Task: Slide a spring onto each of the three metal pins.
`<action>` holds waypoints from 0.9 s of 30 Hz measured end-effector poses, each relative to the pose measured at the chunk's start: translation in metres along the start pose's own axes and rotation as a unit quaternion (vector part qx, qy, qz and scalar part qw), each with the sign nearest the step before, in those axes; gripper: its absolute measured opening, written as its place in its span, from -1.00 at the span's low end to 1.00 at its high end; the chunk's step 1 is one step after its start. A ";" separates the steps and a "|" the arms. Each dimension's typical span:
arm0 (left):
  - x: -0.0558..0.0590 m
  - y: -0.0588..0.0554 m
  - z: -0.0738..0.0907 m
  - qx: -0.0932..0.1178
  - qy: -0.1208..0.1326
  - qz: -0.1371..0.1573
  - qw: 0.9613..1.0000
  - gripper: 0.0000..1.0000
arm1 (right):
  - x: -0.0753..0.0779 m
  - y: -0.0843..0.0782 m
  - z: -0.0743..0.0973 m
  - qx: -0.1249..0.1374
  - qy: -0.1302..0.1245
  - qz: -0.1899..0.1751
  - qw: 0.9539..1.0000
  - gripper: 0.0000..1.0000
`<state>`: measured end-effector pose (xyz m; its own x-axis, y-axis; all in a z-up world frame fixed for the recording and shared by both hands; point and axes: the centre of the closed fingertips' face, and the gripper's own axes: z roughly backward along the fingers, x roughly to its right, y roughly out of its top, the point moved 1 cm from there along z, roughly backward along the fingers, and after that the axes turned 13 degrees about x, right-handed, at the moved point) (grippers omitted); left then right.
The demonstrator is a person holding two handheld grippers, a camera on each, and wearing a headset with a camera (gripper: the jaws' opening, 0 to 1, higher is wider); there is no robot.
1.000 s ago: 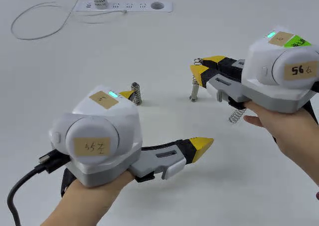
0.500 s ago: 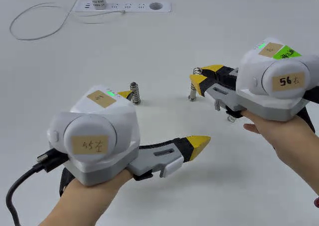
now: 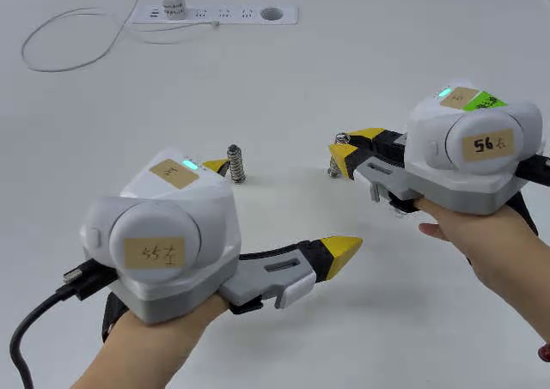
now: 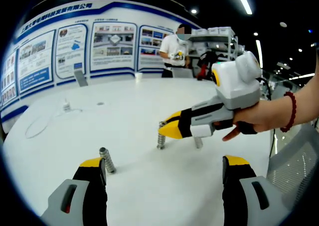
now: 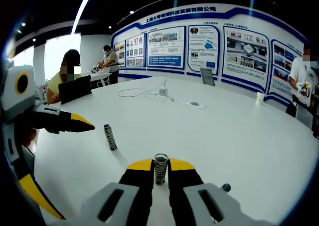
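My right gripper [image 3: 342,147] is shut on a spring [image 5: 160,168], holding it upright over a metal pin whose foot [image 3: 333,173] shows just below the jaws. From the left gripper view the same spring [image 4: 161,136] reaches from the yellow tips of the right gripper [image 4: 169,128] down to the table. To the left stands another pin wearing a spring [image 3: 235,163] [image 4: 106,159] [image 5: 109,136]. A small metal post [image 4: 198,142] [image 5: 226,187] stands close behind the right gripper; I cannot tell whether it carries a spring. My left gripper [image 3: 279,207] [image 4: 164,163] hangs open and empty nearer me.
A white power strip [image 3: 215,13] with a looping cable [image 3: 77,37] lies at the far edge of the white table [image 3: 284,80]. A person stands beyond the table [image 4: 177,51], and another sits there with a laptop [image 5: 70,81].
My right gripper has come down with the spring, from above the pin's top to low over it, so the pin's shaft is now covered. The left gripper has barely moved.
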<state>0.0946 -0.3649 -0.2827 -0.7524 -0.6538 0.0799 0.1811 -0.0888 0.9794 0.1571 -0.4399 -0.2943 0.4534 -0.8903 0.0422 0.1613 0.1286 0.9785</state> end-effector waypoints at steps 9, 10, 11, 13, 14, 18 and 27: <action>-0.001 -0.001 0.001 -0.002 0.001 0.001 1.000 0.98 | -0.001 -0.009 -0.001 -0.013 0.000 -0.013 1.000 -0.76; -0.001 -0.001 0.001 -0.002 0.001 0.001 1.000 0.98 | -0.001 -0.009 -0.001 -0.015 0.000 -0.013 1.000 -0.76; -0.001 -0.001 0.001 -0.001 0.001 0.002 1.000 0.98 | -0.001 -0.011 -0.001 -0.017 0.000 -0.015 1.000 -0.76; 0.000 0.000 0.001 0.000 0.001 0.004 1.000 0.98 | -0.001 -0.012 -0.002 -0.017 -0.001 -0.016 1.000 -0.76; 0.000 0.000 0.001 0.000 0.000 0.005 1.000 0.98 | -0.001 -0.012 -0.002 -0.016 -0.001 -0.017 1.000 -0.76; 0.000 0.000 0.001 0.000 0.000 0.006 1.000 0.98 | -0.001 -0.012 -0.002 -0.016 -0.002 -0.019 1.000 -0.76; 0.000 -0.002 0.002 -0.003 0.000 0.006 1.000 0.97 | -0.001 -0.011 -0.002 -0.018 -0.004 -0.030 0.999 -0.74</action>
<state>0.0930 -0.3634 -0.2843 -0.7495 -0.6556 0.0917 0.1943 -0.0855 0.9772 0.1563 -0.4397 -0.3059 0.4354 -0.9001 -0.0151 0.2195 0.0899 0.9715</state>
